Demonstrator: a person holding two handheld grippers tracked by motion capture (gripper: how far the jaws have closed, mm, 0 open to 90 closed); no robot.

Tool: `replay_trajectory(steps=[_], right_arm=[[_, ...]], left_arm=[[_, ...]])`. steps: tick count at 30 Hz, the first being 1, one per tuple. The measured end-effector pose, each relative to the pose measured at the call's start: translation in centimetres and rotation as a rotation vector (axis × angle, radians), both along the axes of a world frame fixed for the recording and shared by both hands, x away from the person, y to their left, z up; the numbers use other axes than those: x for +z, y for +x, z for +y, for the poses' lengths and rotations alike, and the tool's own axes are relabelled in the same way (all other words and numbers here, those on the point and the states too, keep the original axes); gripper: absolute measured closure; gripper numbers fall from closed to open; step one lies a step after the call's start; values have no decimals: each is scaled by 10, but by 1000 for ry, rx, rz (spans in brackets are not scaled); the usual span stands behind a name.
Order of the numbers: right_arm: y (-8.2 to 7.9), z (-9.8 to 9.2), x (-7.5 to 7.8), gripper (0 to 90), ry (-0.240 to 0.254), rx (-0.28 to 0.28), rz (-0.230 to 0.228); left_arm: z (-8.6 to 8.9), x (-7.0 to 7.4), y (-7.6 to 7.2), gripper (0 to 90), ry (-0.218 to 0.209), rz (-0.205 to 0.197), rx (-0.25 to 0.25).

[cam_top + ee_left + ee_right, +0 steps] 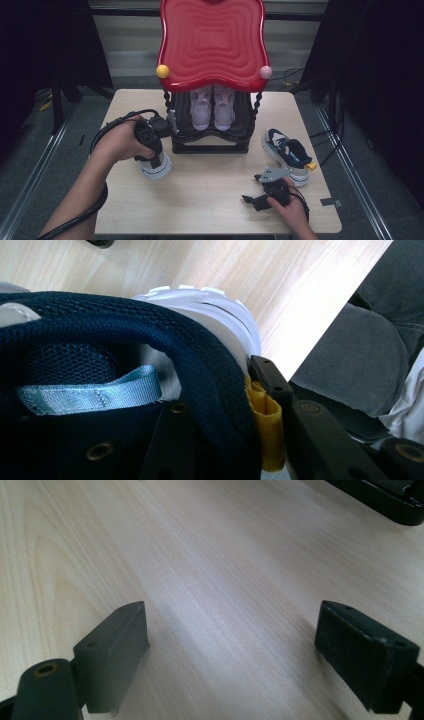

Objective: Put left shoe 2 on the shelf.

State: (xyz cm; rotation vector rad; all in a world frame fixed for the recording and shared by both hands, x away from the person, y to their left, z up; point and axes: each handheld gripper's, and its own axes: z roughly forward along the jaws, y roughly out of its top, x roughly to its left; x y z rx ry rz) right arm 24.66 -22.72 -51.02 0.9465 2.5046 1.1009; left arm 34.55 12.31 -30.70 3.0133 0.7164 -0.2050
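Note:
A navy and white sneaker point(156, 166) stands heel-up on the left of the table. My left gripper point(150, 137) is shut on its heel. In the left gripper view one jaw sits inside the navy mesh collar point(200, 365) and the other outside, against the yellow pull tab point(267, 430); a light blue loop point(95, 395) lies inside the shoe. The matching sneaker point(287, 154) rests on its sole at the right. Just in front of it, my right gripper point(251, 188) hovers low over bare wood, open and empty, its fingertips point(117, 645) wide apart.
A shoe rack with a red wavy top point(212, 42) stands at the back centre. Its black lower shelf point(210, 142) carries a pair of pink shoes point(212, 107). The rack's black base point(385, 497) lies ahead of the right gripper. The wooden table point(215, 200) has dark floor around it.

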Motion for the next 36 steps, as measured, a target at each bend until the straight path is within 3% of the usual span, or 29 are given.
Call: replay_trajectory(steps=[16, 36], right_arm=[[0, 0, 0, 132, 0, 1, -1], [0, 0, 0, 131, -2, 1, 3]], left_arm=[[-3, 43, 1, 738, 35, -60, -15], [-10, 98, -3, 737, 42, -123, -49]])
